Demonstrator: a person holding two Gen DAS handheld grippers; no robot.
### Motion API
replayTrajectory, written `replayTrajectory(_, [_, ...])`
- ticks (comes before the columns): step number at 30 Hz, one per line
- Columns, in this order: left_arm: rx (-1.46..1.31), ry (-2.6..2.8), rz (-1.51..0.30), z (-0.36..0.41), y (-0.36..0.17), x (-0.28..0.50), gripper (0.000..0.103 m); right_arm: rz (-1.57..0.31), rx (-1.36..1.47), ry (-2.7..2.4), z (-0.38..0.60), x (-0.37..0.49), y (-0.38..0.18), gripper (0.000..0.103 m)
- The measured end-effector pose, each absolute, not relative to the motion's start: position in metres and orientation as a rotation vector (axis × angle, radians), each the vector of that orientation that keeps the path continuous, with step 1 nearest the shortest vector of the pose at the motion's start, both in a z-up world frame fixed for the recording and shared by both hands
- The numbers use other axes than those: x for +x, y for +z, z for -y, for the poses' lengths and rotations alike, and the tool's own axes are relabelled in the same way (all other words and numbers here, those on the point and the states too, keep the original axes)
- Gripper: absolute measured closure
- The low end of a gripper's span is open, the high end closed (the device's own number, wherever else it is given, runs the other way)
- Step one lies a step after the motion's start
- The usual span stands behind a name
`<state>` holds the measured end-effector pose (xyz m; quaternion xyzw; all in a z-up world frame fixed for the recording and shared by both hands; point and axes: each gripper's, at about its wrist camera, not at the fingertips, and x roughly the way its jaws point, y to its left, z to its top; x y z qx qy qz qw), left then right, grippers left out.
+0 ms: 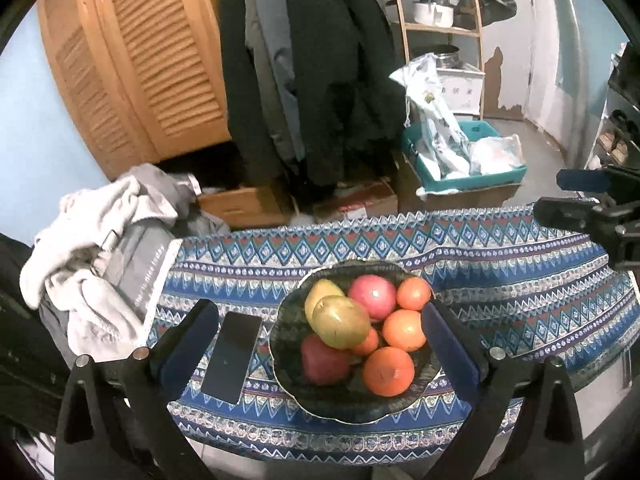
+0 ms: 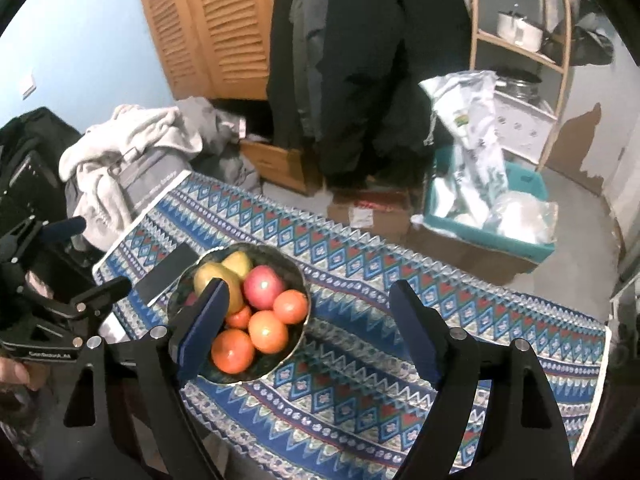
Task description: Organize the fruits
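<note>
Nearest my left camera are the left gripper's [image 1: 318,334] matte black arms with blue-padded fingers [image 1: 200,320], spread wide and holding nothing; the bowl [image 1: 288,376] sits between them in view. It is a dark, glossy dish with a wavy pale rim, resting on a woven cloth [image 1: 500,280] banded in blue, red and white diamonds and zigzags. Piled inside I see two yellow-green pears [image 1: 340,320], two smooth red apples [image 1: 372,296], and several shiny round oranges [image 1: 388,370]. A flat black phone [image 1: 232,356] lies just beside the bowl on its left. Crumpled grey laundry [image 1: 100,240] is heaped at the cloth's far left corner.

My right gripper [image 2: 308,322] is also wide open and empty, hovering over bare cloth to the right of the bowl [image 2: 296,276], its left pad overlapping the fruit in view.
</note>
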<state>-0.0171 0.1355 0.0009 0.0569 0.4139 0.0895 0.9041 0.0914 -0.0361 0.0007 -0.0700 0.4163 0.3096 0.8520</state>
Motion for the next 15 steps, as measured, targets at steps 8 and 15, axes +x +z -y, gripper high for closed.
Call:
replayTrajectory(8, [0.075,0.175,-0.834,-0.133,0.012,-0.024,0.001,-0.811,-0.126,0.634,0.056,0.076,0.018,0.022])
replayTrajectory(15, [0.063,0.177,-0.838,-0.131,0.014,-0.020,0.001,-0.758,-0.145,0.646,0.057,0.069,0.029,0.021])
